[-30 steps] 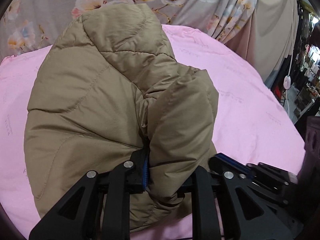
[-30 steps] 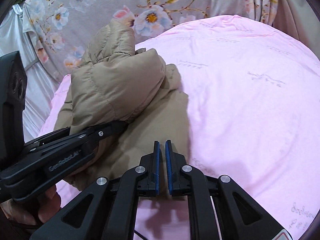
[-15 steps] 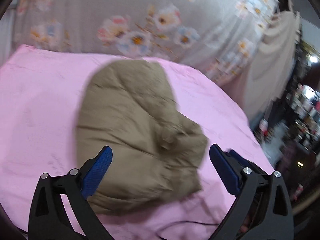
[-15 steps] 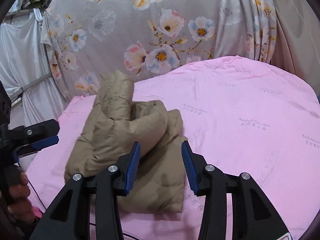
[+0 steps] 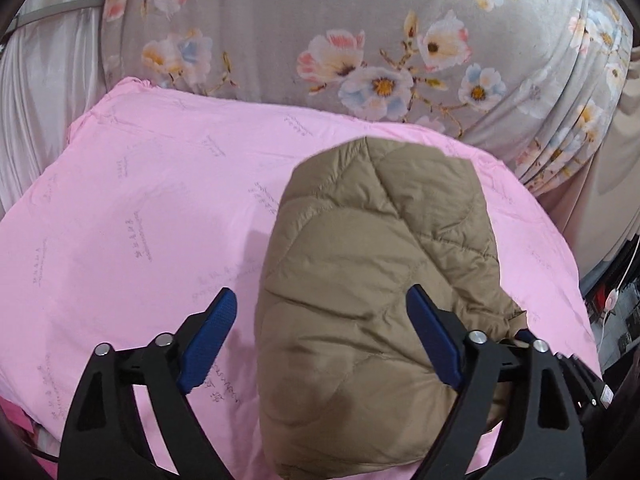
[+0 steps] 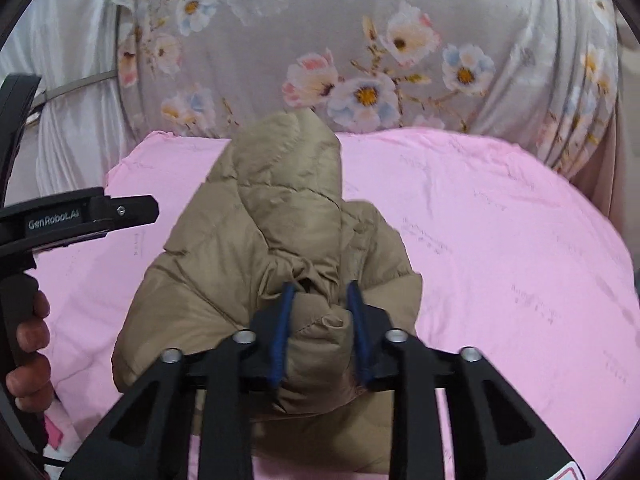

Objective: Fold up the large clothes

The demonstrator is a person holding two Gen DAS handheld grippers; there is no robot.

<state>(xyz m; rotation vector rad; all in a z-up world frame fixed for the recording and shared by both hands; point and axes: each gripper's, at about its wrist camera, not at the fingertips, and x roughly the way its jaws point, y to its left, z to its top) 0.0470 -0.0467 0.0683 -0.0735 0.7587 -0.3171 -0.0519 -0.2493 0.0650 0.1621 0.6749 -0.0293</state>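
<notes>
A tan quilted puffer jacket (image 5: 376, 280) lies bunched on the pink sheet (image 5: 140, 220). My left gripper (image 5: 320, 298) hovers over its near end with the jaws wide and closing. One blue pad (image 5: 434, 340) overlaps the jacket and the other is over bare sheet, so neither presses. In the right wrist view the jacket (image 6: 260, 240) rises to a peak at the back. My right gripper (image 6: 320, 290) is closing, and both pads (image 6: 280, 332) squeeze a puffy fold at the jacket's near edge. The left gripper (image 6: 92, 216) shows at the left, held by a hand (image 6: 28, 340).
A grey floral curtain (image 5: 360, 40) hangs behind the bed, with white drapery (image 6: 72, 40) at the left. The sheet's right edge (image 5: 576, 280) drops toward a dark, cluttered room area. Bare pink sheet (image 6: 500, 240) stretches on either side of the jacket.
My left gripper let go of the jacket fold, opened wide and pulled back and up. My right gripper opened, rose, then closed on a fold at the jacket's near edge.
</notes>
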